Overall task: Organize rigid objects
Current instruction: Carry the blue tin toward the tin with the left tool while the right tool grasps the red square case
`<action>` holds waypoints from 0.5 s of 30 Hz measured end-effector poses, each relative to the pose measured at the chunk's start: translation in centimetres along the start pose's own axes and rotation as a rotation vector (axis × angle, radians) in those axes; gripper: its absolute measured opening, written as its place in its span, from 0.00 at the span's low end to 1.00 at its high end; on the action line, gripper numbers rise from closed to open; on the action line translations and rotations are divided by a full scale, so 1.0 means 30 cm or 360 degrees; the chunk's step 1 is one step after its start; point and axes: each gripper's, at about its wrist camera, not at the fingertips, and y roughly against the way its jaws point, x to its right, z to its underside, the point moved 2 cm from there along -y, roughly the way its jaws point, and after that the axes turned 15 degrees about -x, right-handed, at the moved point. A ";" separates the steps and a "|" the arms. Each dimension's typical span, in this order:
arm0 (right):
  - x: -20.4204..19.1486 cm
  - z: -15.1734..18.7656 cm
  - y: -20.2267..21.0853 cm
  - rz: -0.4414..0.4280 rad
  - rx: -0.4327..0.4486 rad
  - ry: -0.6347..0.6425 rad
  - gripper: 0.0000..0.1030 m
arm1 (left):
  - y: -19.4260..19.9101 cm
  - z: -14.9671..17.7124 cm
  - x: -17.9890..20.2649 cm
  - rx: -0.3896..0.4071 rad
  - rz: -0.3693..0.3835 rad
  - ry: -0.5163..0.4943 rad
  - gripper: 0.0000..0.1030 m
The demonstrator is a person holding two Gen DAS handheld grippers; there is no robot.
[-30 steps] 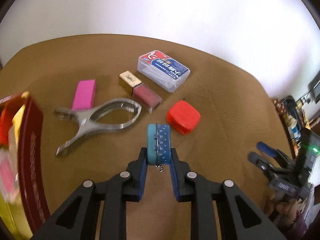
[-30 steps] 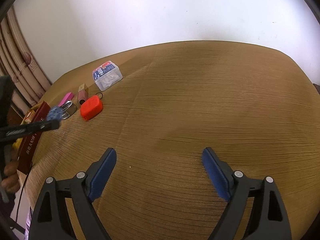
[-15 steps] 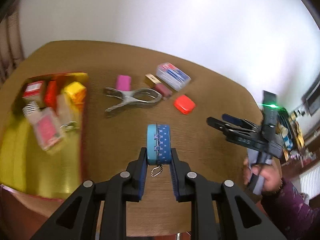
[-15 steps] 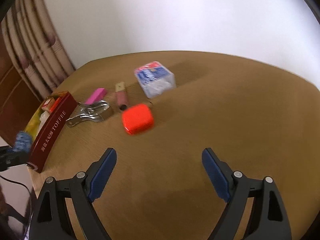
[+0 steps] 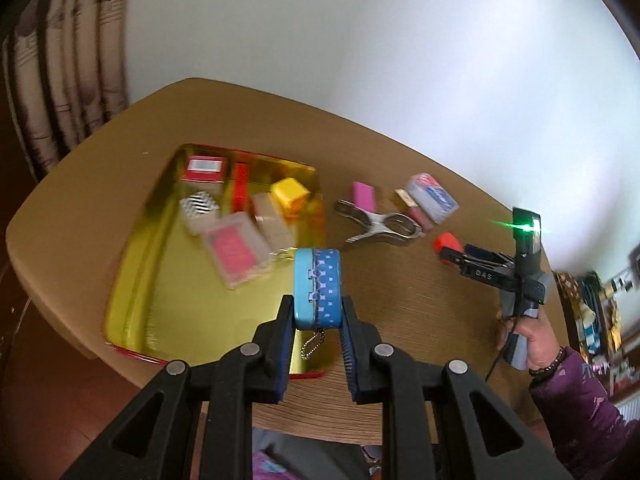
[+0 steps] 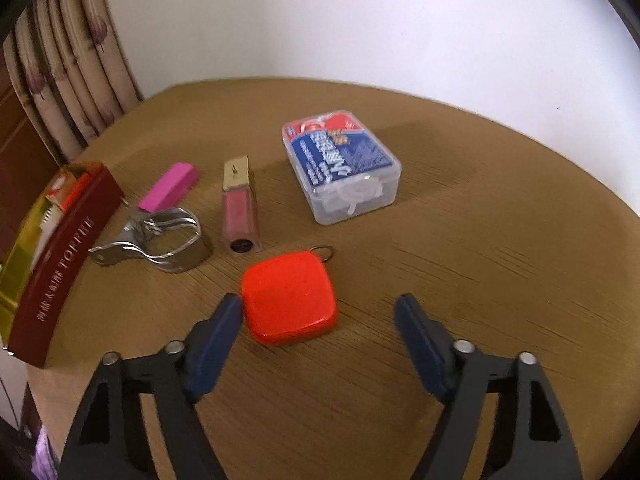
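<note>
My left gripper (image 5: 317, 322) is shut on a small blue tin with a bead chain (image 5: 317, 287), held above the near right corner of the gold-lined toffee tin (image 5: 136, 280). That tin holds several small boxes. My right gripper (image 6: 320, 310) is low over the table and its jaws are closing around the red square case (image 6: 289, 298); the left fingertip (image 6: 228, 312) is at the case's edge, the right one stands apart. In the left wrist view the right gripper (image 5: 460, 256) hides most of the red case (image 5: 443, 241).
On the brown table (image 6: 480, 280) lie a clear floss box (image 6: 340, 166), a lip gloss tube (image 6: 239, 204), a pink block (image 6: 170, 186) and a metal clamp (image 6: 156, 246). The toffee tin's red wall (image 6: 60, 276) stands at the left. A curtain (image 6: 60, 80) hangs behind.
My left gripper carried the blue tin left and up, over the toffee tin's corner. My right gripper came down to the red case and its jaws narrowed.
</note>
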 end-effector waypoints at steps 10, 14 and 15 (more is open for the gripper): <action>-0.028 -0.006 0.007 0.0089 -0.0006 0.0069 0.42 | -0.065 -0.069 -0.153 -0.0035 -0.0204 0.0064 0.21; -0.031 0.015 0.037 0.0055 0.0010 0.0032 0.42 | -0.141 -0.116 -0.207 -0.0085 -0.0329 0.0065 0.21; -0.029 0.020 0.049 0.0039 0.0015 0.0022 0.42 | -0.158 -0.127 -0.215 -0.0098 -0.0351 0.0067 0.21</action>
